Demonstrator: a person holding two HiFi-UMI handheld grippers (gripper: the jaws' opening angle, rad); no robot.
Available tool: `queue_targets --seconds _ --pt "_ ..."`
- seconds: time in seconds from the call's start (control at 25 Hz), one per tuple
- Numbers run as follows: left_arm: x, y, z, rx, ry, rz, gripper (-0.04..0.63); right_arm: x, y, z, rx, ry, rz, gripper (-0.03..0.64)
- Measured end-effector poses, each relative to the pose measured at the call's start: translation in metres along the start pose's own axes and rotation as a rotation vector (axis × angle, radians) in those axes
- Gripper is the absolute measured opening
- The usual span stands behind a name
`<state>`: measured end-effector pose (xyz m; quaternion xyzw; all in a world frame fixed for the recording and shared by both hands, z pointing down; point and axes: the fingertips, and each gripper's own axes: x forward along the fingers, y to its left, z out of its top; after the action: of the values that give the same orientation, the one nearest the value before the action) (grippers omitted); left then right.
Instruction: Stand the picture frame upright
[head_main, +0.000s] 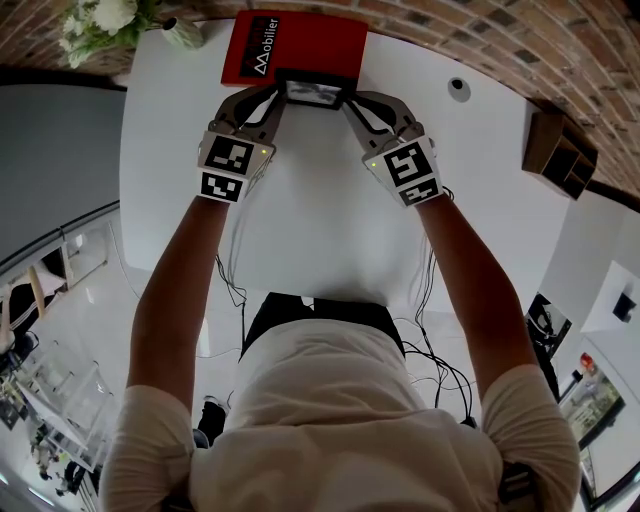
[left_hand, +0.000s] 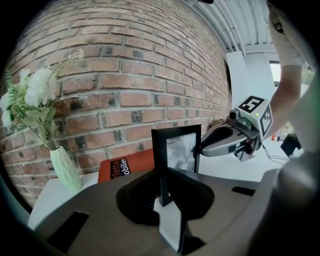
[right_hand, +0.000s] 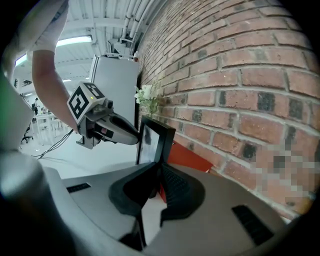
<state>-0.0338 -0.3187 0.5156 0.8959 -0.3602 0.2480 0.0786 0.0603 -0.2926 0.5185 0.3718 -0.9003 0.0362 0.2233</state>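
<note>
Fingers of left gripper (left_hand: 165, 197): clenched on the left side bar of the picture frame (left_hand: 176, 150); the bar runs straight down between the pads.
Fingers of right gripper (right_hand: 157, 185): clenched on the opposite side bar of the same frame.
Frame attitude: upright in both gripper views, with its glass facing the person and its back toward the brick wall (left_hand: 125, 65).
Frame position: at the far edge of the tabletop (head_main: 320, 220), about midway along it. It is at the near edge of the red book (head_main: 295, 45) that lies against the wall. The vase (left_hand: 65, 167) stands apart at the far left corner.
Support: cannot tell whether the lower edge rests on the tabletop or on the book. No rear stand is visible.
Done: the frame is raised to vertical, under a two-sided grip.
Outstanding, in my judgement: seat the base, confirm it stands unaided, then let go on both sides.
Progress: late stage, not complete while both grippers carry it.
</note>
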Motion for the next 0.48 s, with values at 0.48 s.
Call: queue_targets --seconds 0.48 --pt "0.0003 0.0023 -0.0054 -0.034 -0.007 0.002 0.041 0.0017 0.0008 0.0006 0.022 -0.012 -0.012 0.035"
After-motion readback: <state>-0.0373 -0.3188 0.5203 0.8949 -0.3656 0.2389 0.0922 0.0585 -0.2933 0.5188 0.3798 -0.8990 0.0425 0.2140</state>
